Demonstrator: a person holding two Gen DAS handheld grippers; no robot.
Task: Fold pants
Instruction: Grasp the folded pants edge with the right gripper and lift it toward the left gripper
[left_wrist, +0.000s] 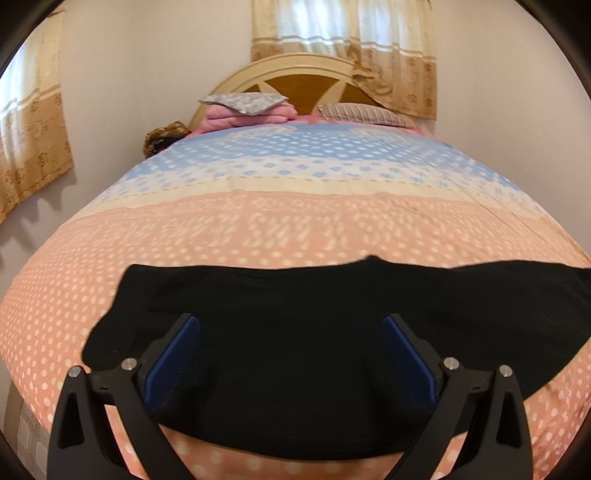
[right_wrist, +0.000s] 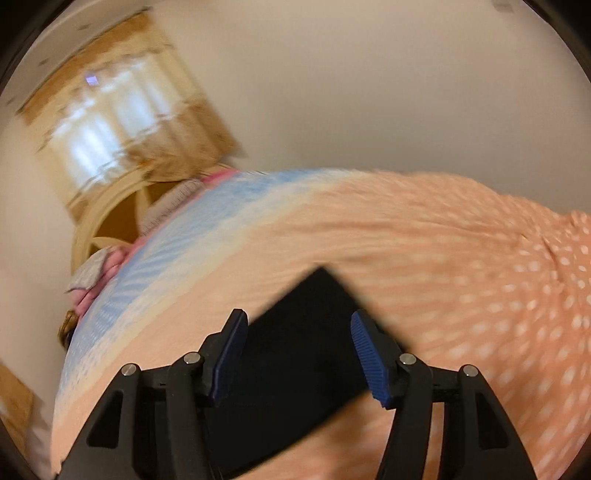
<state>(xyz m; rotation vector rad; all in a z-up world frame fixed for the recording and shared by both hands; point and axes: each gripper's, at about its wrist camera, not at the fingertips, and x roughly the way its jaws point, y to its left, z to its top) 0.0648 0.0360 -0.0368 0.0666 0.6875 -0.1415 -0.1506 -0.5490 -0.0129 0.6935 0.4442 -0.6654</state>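
Black pants (left_wrist: 295, 332) lie spread flat across the near part of the bed, stretching off to the right. My left gripper (left_wrist: 291, 325) is open, its blue pads wide apart, just above the left part of the pants and empty. In the right wrist view one end of the pants (right_wrist: 306, 354) shows as a dark strip with a square far corner. My right gripper (right_wrist: 299, 325) is open above that end and holds nothing. The right wrist view is blurred and tilted.
The bed has a pink, cream and blue dotted cover (left_wrist: 288, 229). Folded pink bedding with a grey pillow (left_wrist: 245, 109) and a striped pillow (left_wrist: 362, 114) lie by the headboard (left_wrist: 295, 70). Curtains (left_wrist: 347, 44) hang behind. The bed's near edge (left_wrist: 22, 406) drops off at lower left.
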